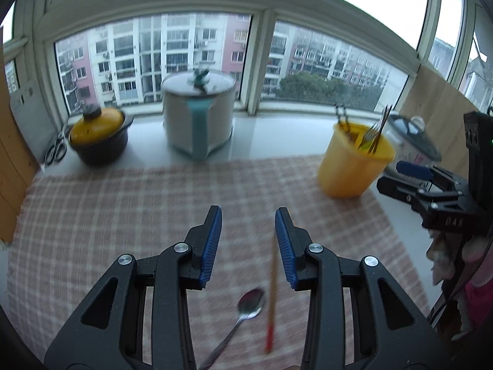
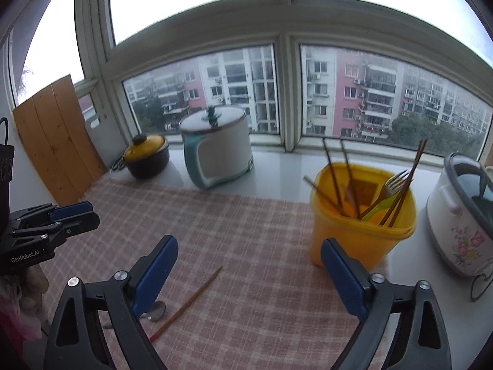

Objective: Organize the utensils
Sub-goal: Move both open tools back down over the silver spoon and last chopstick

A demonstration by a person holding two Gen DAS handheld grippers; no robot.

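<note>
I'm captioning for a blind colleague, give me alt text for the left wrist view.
The open left tool hovers over a checked cloth where a spoon and a chopstick lie side by side. A yellow cup holding utensils stands far right, pots by the window.

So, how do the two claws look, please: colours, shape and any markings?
Both are alike. The left claw and the right claw have black plastic frames with triangular cut-outs, silver screws and ribbed blue pads. The side of the left one reads "GenRobot.AI" in white.
</note>
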